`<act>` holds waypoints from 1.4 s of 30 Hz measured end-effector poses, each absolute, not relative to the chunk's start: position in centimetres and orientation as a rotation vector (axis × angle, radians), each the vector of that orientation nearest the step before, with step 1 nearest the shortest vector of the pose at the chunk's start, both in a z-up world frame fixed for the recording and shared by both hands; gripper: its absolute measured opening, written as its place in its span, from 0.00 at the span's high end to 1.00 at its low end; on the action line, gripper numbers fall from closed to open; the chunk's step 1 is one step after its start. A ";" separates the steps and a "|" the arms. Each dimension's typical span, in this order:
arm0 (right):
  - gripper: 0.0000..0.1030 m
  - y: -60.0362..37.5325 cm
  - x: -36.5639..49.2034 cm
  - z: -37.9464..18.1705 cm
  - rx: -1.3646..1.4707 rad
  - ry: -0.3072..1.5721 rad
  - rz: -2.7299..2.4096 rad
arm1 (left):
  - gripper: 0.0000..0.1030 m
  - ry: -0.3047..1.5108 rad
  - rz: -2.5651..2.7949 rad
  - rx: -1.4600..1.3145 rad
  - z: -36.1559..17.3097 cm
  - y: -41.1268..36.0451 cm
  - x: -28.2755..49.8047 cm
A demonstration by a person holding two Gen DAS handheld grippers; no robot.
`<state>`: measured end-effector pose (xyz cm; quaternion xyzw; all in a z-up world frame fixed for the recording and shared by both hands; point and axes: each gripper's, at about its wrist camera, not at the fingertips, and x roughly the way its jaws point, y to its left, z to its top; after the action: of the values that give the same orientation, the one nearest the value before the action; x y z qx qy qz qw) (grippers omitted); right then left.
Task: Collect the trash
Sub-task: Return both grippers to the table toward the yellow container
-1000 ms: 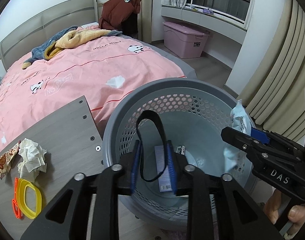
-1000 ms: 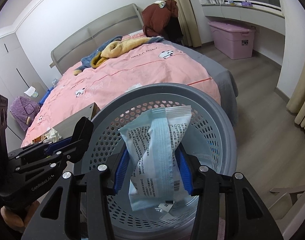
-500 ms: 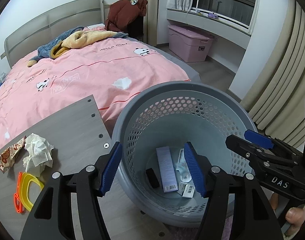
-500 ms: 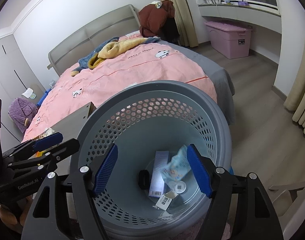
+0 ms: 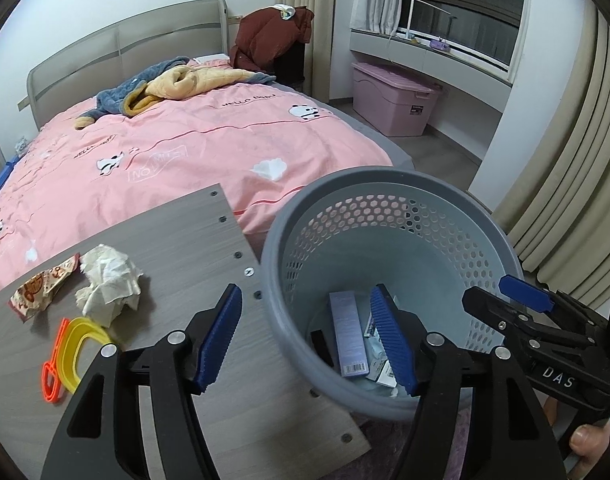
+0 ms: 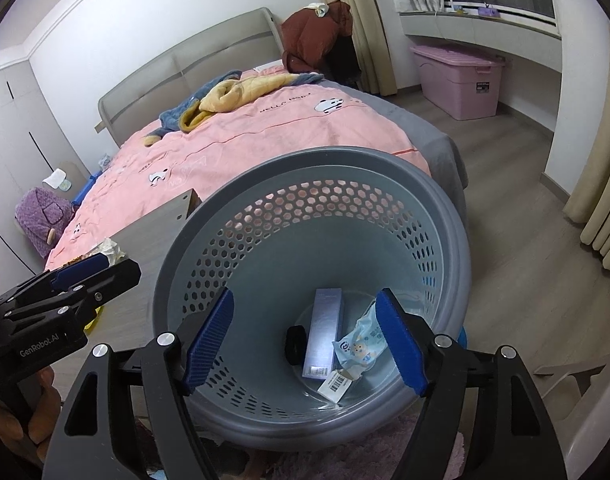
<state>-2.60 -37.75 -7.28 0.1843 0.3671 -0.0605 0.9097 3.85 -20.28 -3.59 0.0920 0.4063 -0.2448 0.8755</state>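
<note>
A grey perforated trash basket (image 5: 389, 184) (image 6: 305, 160) stands beside a grey wooden table (image 5: 185, 240). Inside it lie a pale blue box (image 6: 323, 332), a blue wipes packet (image 6: 363, 346), a black item (image 6: 296, 344) and a barcode tag (image 6: 335, 380). My left gripper (image 5: 305, 338) is open and empty over the basket's near left rim. My right gripper (image 6: 305, 342) is open and empty above the basket. On the table lie a crumpled white tissue (image 5: 109, 280), a snack wrapper (image 5: 41, 290) and a yellow and orange plastic piece (image 5: 71, 354).
A bed with a pink cover (image 5: 177, 148) lies behind the table and basket. A pink storage box (image 5: 393, 100) stands on the floor by the window. Beige curtains (image 5: 565, 184) hang to the right. A purple stuffed item (image 6: 41, 220) sits left of the bed.
My left gripper let go of a black band and my right gripper let go of the blue packet; both fell into the basket. Both grippers opened, and the left drew back toward the table.
</note>
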 end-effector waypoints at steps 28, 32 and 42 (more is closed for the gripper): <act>0.06 -19.9 0.4 -3.3 0.148 0.745 0.188 | 0.34 0.797 -0.106 0.009 -2.9 2.4 3.7; 0.06 -16.8 1.6 -3.4 0.097 0.748 0.232 | 0.33 0.800 -0.057 -0.009 -3.3 5.0 4.1; 0.06 -10.9 5.7 -5.6 0.006 0.806 0.292 | 0.33 0.851 0.027 -0.037 -5.7 10.4 5.4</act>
<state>5.75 -10.88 -5.59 0.0031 0.3909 0.1414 0.9095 5.36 10.45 -5.68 -0.0178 0.4129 0.0133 0.9105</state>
